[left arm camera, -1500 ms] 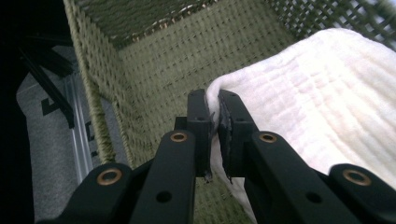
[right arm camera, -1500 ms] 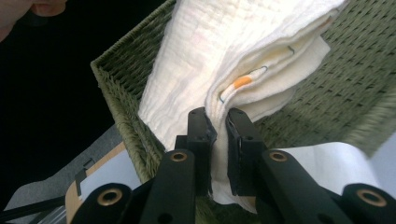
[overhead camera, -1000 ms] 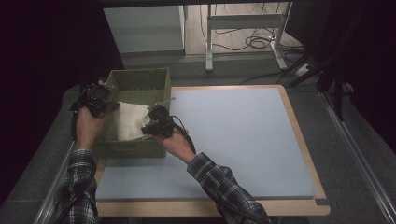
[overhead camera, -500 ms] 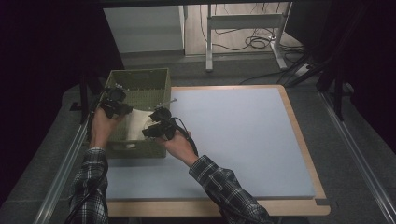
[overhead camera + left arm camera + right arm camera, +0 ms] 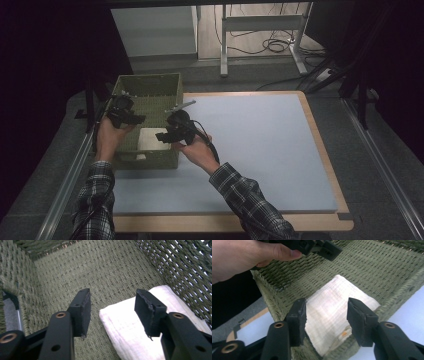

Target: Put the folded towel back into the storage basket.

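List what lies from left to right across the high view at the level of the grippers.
Left gripper → folded white towel in the green woven basket → right gripper → blue mat → wooden table edge → metal rail.

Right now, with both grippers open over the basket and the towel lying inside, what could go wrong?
1. The left gripper hangs inside the green woven basket, near its walls; an open jaw might snag the weave.
2. The folded white towel lies against one wall, so the right gripper could catch it on lifting out and unfold it.
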